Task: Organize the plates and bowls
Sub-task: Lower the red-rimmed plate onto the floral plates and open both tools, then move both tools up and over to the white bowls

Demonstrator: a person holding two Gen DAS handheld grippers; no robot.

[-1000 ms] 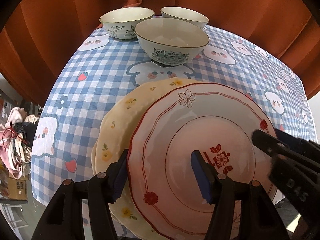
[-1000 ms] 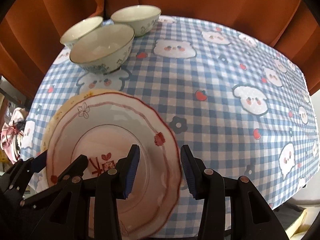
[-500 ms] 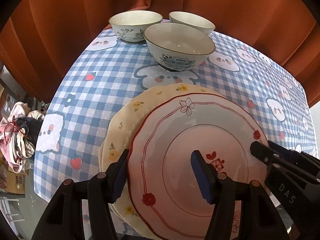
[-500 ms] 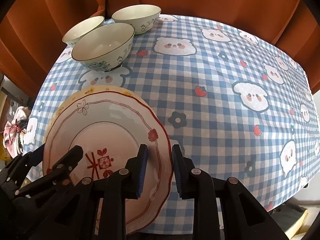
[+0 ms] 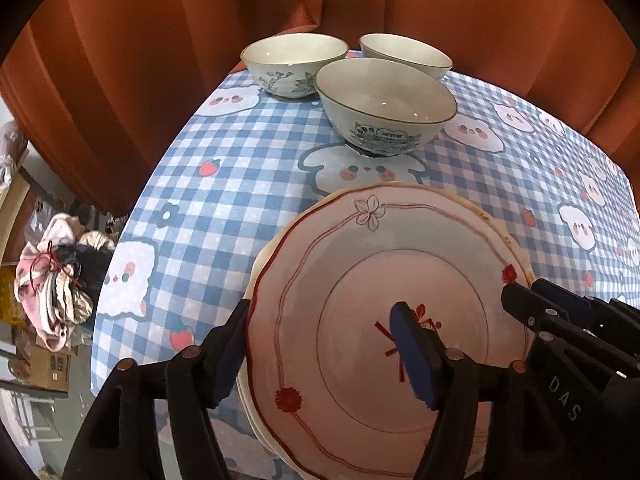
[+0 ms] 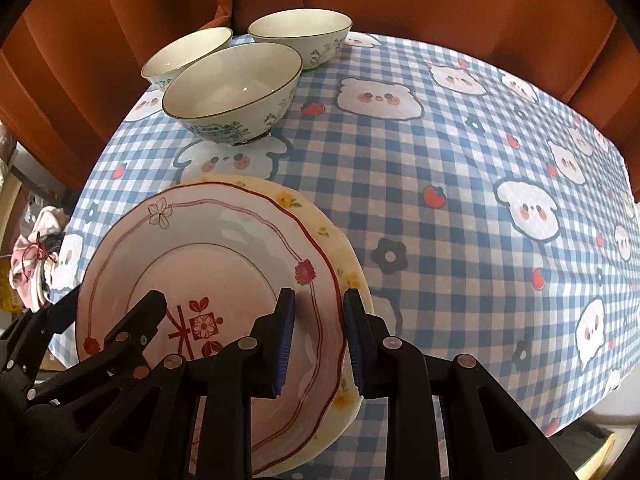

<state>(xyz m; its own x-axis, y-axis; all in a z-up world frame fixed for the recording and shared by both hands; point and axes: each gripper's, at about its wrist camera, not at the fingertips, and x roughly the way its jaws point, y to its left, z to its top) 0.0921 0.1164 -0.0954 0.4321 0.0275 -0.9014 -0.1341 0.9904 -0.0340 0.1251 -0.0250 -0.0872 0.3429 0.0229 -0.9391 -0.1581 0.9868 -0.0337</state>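
Observation:
A pink plate [image 5: 400,264] with red rim lines and a flower motif lies on a cream plate [image 6: 320,216] with yellow flowers, near the table's front left corner. My left gripper [image 5: 320,316] straddles the pink plate's left rim, one finger outside it and one over the middle; its jaws are opening and the pads stand off the plate. My right gripper [image 6: 318,300] is shut on the pink plate's right rim, close to the cream plate's edge. Three white bowls [image 5: 386,100] [image 5: 294,64] [image 5: 404,56] with green patterns stand at the back.
A blue checked tablecloth [image 6: 460,200] with bear faces covers the table. An orange curtain [image 5: 160,60] hangs right behind the bowls. The table's left edge is close to the plates; below it lie a bundle of cloth [image 5: 52,292] and a cardboard box [image 5: 52,368].
The pink plate has slid to sit squarely over the cream plate. My right gripper's jaws closed on its right rim. My left gripper's jaws have spread wider.

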